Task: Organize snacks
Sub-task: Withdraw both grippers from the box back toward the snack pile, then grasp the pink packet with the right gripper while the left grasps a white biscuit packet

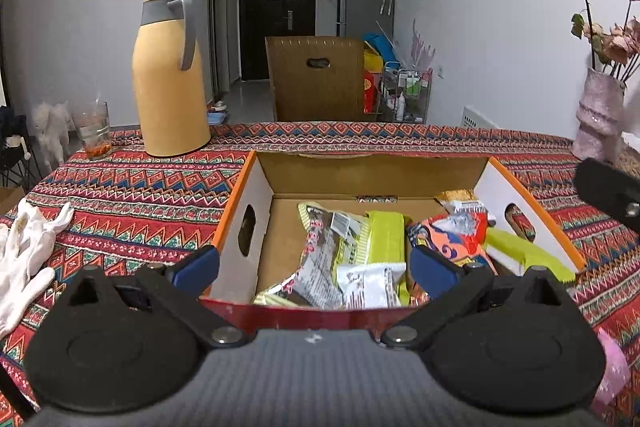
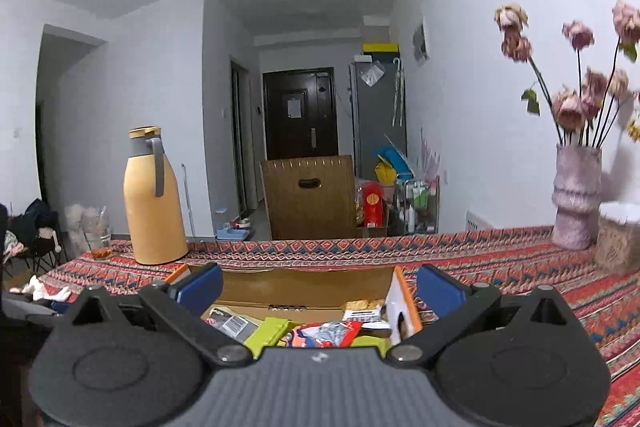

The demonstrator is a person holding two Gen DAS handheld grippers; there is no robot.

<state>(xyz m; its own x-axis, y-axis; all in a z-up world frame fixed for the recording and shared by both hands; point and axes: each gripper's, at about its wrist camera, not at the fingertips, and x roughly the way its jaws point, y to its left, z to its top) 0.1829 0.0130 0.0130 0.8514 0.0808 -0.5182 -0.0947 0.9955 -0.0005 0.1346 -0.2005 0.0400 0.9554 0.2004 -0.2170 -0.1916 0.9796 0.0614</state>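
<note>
On the patterned cloth, an open cardboard box (image 1: 244, 227) holds snack packets (image 1: 340, 255); both tongs (image 1: 314, 267) (image 2: 318, 289) gape apart.

I see the open cardboard box (image 1: 248, 223), orange-edged with white side walls and oval handle cut-outs, sitting on the counter straight ahead of my left fingers, its red front wall just beyond their tips. Inside, the snack packets (image 1: 352, 259) lie loose and overlapping: a grey and yellow-green pouch (image 1: 320, 255) slants across the middle, a small white packet (image 1: 370, 283) lies nearest the front wall, and an orange and blue wrapper (image 1: 448, 239) sits beside the right-hand fingertip. A lime-green pack (image 1: 524, 251) leans against the right wall.
</note>
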